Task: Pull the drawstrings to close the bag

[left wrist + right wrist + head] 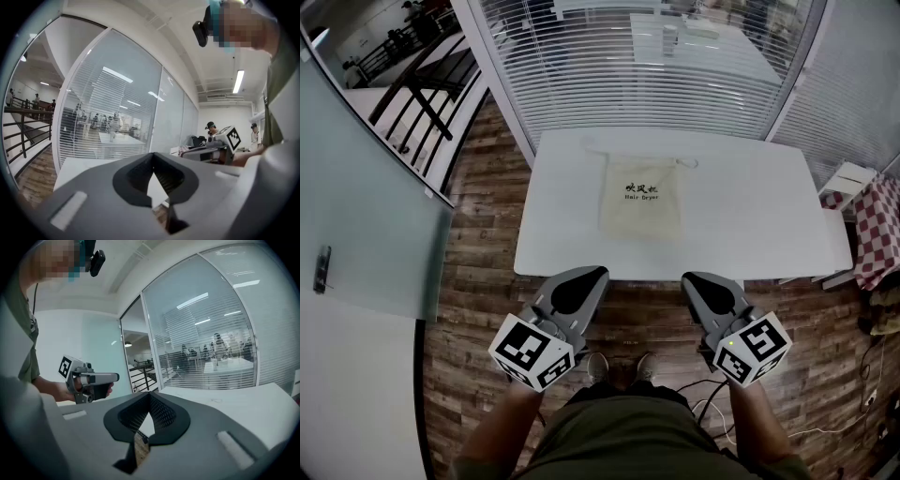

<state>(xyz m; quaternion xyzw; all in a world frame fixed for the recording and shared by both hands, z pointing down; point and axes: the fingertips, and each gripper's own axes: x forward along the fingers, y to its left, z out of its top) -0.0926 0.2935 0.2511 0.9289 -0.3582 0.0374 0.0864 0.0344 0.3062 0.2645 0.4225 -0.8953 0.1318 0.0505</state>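
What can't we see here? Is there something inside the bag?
- Inside the bag: head view, its cloth hides whatever it holds.
- The drawstrings: head view, too small to make out knots or ends.
- The bag, left gripper view: the left gripper blocks it with its own grey body.

Flat on table [769, 234], left of centre: bag [643, 197], drawstrings [686, 162] at far end. Off near edge, side by side, well apart from bag: left gripper [584, 274], right gripper [698, 279]. Beyond far edge: window wall [656, 66].
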